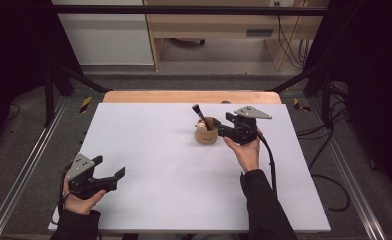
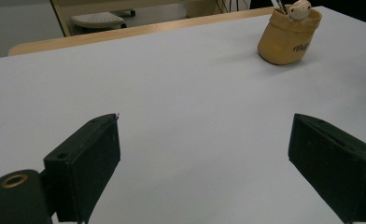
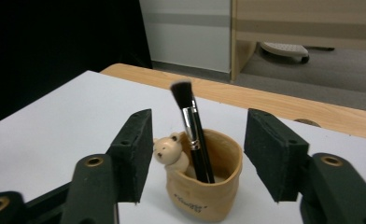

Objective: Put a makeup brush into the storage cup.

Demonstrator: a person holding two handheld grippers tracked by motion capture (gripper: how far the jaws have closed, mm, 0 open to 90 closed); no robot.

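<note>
A tan cup (image 1: pixel 206 135) with a small bear figure (image 3: pixel 168 151) on its rim stands on the white tabletop (image 1: pixel 174 170), right of centre towards the back. A black makeup brush (image 3: pixel 190 123) leans upright inside it, bristles up. My right gripper (image 1: pixel 223 130) is just to the right of the cup and points at it. In the right gripper view its jaws stand open (image 3: pixel 200 133) and the cup (image 3: pixel 204 186) shows in the gap, with neither pad touching it. My left gripper (image 1: pixel 111 166) rests at the front left, open (image 2: pixel 204 154) with nothing between its jaws. From there the cup (image 2: pixel 288 39) is far off.
The white sheet lies on a wooden table whose far edge (image 1: pixel 191 96) shows behind it. Black frame posts (image 1: pixel 49 85) stand at both sides. A cable (image 1: pixel 271 160) trails from the right gripper, and a wooden cabinet (image 1: pixel 219 25) stands on the floor behind.
</note>
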